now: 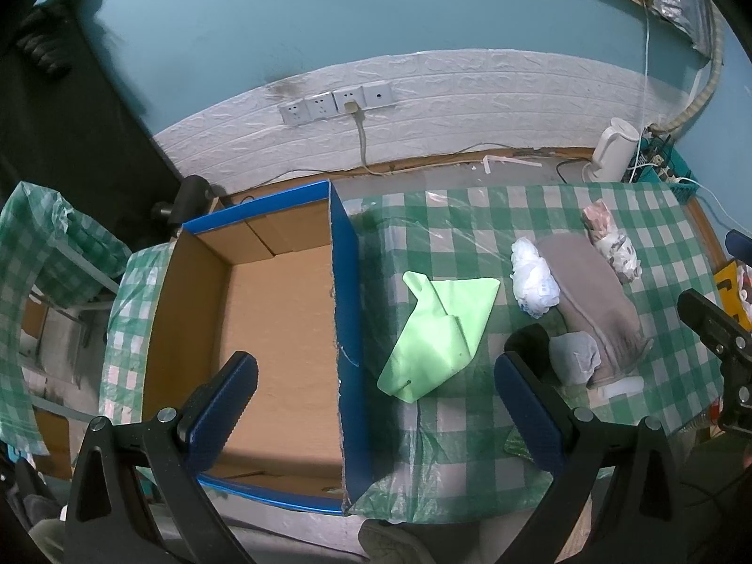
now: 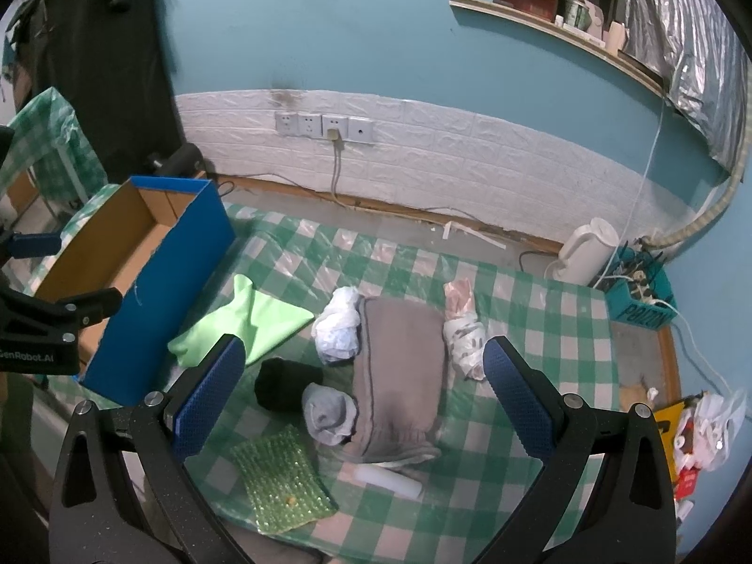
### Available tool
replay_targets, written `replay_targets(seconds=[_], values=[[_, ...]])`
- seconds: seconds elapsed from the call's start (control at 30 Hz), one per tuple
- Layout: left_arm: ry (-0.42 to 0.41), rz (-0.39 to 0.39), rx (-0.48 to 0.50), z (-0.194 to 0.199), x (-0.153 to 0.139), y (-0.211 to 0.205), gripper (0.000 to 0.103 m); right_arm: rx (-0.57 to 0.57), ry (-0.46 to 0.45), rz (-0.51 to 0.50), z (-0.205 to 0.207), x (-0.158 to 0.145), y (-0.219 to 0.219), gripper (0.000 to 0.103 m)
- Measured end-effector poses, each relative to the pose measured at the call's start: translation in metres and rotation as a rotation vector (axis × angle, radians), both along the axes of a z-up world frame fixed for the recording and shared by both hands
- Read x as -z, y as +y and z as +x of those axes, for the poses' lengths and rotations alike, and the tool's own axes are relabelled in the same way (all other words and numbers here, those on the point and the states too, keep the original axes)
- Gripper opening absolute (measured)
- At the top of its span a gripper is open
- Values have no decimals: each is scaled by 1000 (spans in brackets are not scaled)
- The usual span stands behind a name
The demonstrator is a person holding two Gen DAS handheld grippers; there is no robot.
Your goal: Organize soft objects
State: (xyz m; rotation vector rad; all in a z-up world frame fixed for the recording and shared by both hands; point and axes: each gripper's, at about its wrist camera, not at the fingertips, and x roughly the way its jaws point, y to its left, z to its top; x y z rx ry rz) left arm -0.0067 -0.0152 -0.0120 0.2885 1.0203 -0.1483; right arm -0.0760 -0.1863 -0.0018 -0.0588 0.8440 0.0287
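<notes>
An empty blue cardboard box (image 1: 345,291) (image 2: 164,282) stands on the left of the checked table. Right of it lie a green cloth (image 1: 439,333) (image 2: 244,319), a white crumpled bag (image 1: 533,277) (image 2: 338,324), a folded grey-brown towel (image 1: 594,301) (image 2: 399,366), a patterned roll (image 1: 611,239) (image 2: 463,329), a grey sock ball (image 1: 573,357) (image 2: 329,413) and a black sock ball (image 2: 282,385). My left gripper (image 1: 376,385) is open above the box's right wall. My right gripper (image 2: 364,376) is open above the socks and towel.
A green bubble-wrap sheet (image 2: 282,484) and a white tube (image 2: 387,479) lie near the front edge. A white kettle (image 2: 583,254) and a teal basket of cables (image 2: 639,296) stand at the back right. Wall sockets (image 1: 336,101) are behind the table.
</notes>
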Motion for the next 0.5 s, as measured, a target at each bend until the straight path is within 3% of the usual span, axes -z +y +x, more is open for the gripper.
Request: replay_targets(seconds=[0.5], values=[[15,2,4,2,2,-1,102,0,9,4,0,3,0,101]])
